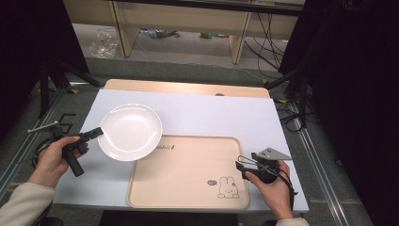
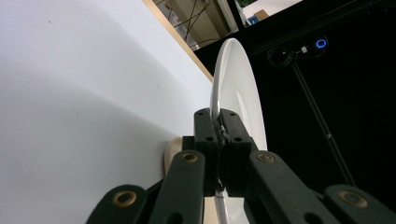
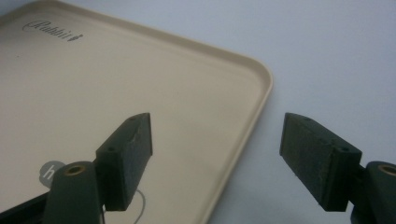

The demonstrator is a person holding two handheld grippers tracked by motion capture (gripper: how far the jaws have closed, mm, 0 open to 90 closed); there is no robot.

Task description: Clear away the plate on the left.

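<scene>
While right tongs (image 3: 217, 156) gape, left tongs (image 2: 219, 133) pinch plate (image 1: 131, 132) rim

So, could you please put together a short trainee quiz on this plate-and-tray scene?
1. True or false: the left gripper is shut on the rim of the round white plate.
2. Which best describes the right gripper? A) shut on the tray B) open, holding nothing C) holding a cup
3. Fill in: the drawing printed in the corner of the beige rectangular tray is a ____.

Key: 1 true; 2 B, its jaws stand apart above the tray's edge; 3 rabbit.
</scene>
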